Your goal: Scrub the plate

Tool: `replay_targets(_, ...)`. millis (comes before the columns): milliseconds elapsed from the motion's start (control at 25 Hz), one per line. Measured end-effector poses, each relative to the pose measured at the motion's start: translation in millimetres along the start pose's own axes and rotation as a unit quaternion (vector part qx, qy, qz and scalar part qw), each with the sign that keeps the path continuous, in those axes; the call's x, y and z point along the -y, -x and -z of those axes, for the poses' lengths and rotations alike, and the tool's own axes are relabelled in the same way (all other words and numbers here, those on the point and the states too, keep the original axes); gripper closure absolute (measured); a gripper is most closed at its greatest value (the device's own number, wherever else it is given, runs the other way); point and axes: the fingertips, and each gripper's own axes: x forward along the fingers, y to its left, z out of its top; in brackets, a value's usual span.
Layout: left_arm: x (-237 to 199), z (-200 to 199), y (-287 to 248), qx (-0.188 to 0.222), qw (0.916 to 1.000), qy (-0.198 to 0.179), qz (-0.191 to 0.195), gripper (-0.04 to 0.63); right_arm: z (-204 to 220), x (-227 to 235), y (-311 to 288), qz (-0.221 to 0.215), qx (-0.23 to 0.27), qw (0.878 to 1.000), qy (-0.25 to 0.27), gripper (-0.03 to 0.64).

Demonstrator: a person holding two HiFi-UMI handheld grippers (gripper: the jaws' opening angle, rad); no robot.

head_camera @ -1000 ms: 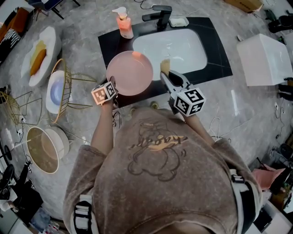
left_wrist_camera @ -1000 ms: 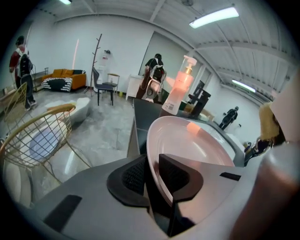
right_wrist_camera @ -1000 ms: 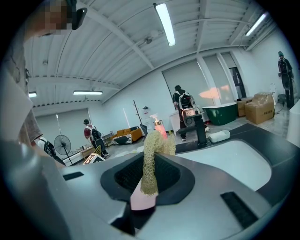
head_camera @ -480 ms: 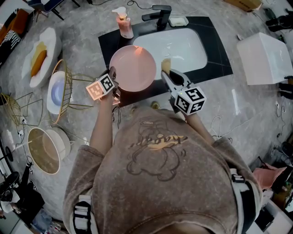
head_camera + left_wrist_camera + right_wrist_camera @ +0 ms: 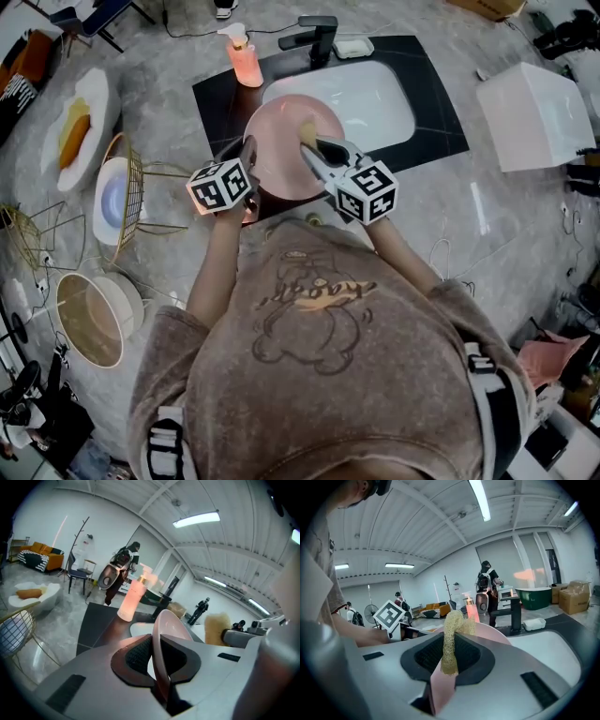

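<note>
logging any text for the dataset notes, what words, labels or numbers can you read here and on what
No text reads clearly in any view.
Script across the bear print on the shirt: too blurred to read.
Soap bottle: no legible label.
Left marker cube and right marker cube: square code patterns only, no words or numbers.

plate (image 5: 278, 155) near rim behind left gripper (image 5: 247, 148), scrubber (image 5: 307, 127) mostly behind right gripper (image 5: 310, 147)
</note>
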Motion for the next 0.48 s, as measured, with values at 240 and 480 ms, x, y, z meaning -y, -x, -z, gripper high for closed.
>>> replay_targets(240,46,-6,4,0.002,0.9988,-0.020,0.045,0.560,-1,-7,-21,-0.026,-0.031,0.998,0.049,0.555)
replay_targets(480,70,-9,12,0.001,0.9972,-0.026,0.070,0.560,-2,-24,-33,-0.047,-0.056,0.993,0.091,0.555)
